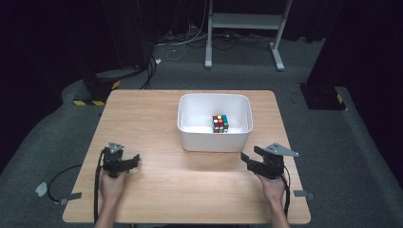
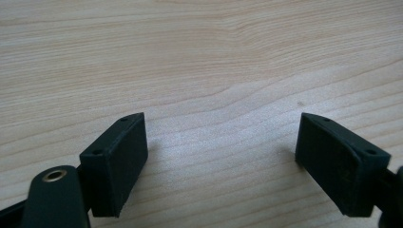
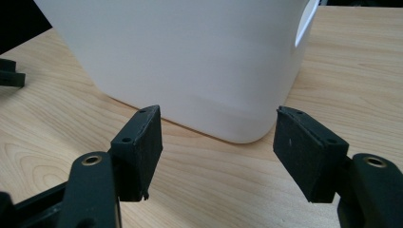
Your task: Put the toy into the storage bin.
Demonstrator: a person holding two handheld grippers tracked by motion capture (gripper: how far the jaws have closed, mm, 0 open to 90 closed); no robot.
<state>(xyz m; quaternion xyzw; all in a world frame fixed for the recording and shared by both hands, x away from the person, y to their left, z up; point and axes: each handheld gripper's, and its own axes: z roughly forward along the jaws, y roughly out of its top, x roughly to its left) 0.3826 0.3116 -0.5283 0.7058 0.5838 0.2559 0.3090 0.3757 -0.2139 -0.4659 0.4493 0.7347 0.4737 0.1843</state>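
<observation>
High view: a Rubik's cube (image 1: 220, 123) sits inside the white bin (image 1: 214, 140) at frame centre; left gripper (image 1: 128, 162) and right gripper (image 1: 249, 160) rest lower left and lower right.

Left gripper view: jaws apart over bare wooden table (image 2: 199, 71).

Right gripper view: jaws apart, empty, facing the bin's corner; an advance risks shoving it.

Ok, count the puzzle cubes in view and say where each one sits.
1. The puzzle cube sits inside the white bin on the table, toward the bin's right side. Nothing else shows in the bin, though its near wall hides part of the floor.
</observation>
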